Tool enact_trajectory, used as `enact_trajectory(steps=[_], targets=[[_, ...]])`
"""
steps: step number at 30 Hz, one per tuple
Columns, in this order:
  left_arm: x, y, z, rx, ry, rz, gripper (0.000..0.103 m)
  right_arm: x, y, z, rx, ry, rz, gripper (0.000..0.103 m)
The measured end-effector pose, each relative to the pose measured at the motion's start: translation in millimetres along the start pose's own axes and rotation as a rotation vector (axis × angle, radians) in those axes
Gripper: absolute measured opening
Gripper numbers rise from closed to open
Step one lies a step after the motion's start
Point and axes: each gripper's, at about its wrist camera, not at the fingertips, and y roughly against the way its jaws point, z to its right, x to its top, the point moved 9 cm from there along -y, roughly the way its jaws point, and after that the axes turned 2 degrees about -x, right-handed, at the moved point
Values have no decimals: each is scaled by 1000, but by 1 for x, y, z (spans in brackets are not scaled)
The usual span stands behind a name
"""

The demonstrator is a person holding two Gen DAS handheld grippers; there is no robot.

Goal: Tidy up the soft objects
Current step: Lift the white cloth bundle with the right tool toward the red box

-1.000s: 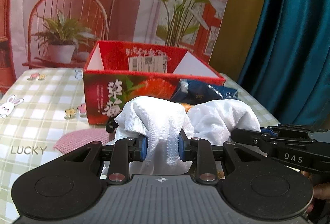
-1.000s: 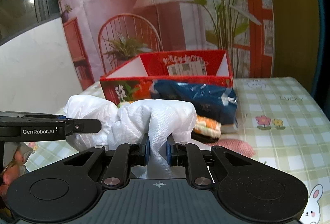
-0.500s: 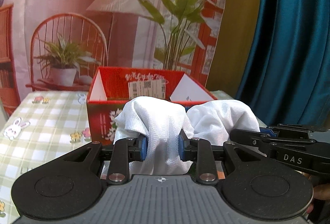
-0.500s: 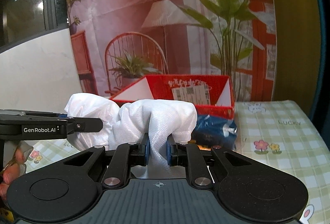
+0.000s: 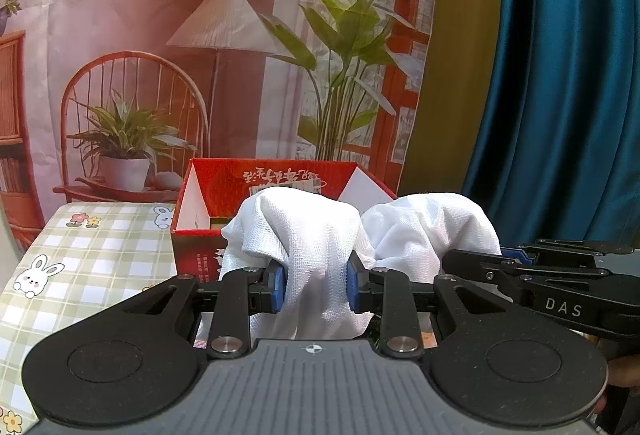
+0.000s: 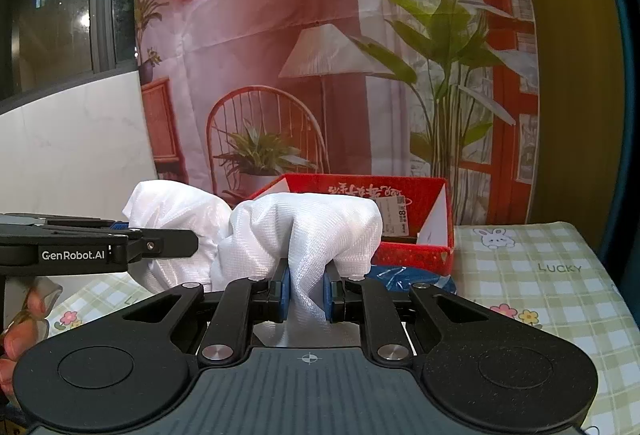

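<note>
Both grippers higher than before — left gripper (image 5: 314, 289) and right gripper (image 6: 306, 295) fingers clamped on white cloth (image 5: 304, 235)

Brightness: both views evenly lit and warm; no hard shadows on the checked tablecloth (image 5: 100, 255).
Source: not in view; the light seems to fall from above and in front.
Glare: the white mesh cloth (image 5: 312, 235) is brightest, nearly washed out on its upper folds.
Dark areas: the window (image 6: 52, 15) in the right wrist view is dark, with small bright reflections.
Distortion: strong fisheye bending; the teal curtain (image 5: 560, 95) and the backdrop (image 6: 320, 35) curve toward the edges, and the corners darken.
Focus: sharp throughout, no motion blur.
</note>
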Motion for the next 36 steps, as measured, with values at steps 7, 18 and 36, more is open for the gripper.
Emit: enact_trajectory(steps=[7, 18, 36], targets=[[3, 4, -1, -4, -4, 12, 31, 3, 0, 0, 1, 2, 12, 15], [30, -2, -4, -27, -5, 39, 31, 32, -7, 2, 15, 23, 41, 15], [113, -113, -59, -14, 54, -10, 32, 126, -132, 37, 28, 103, 5, 15]])
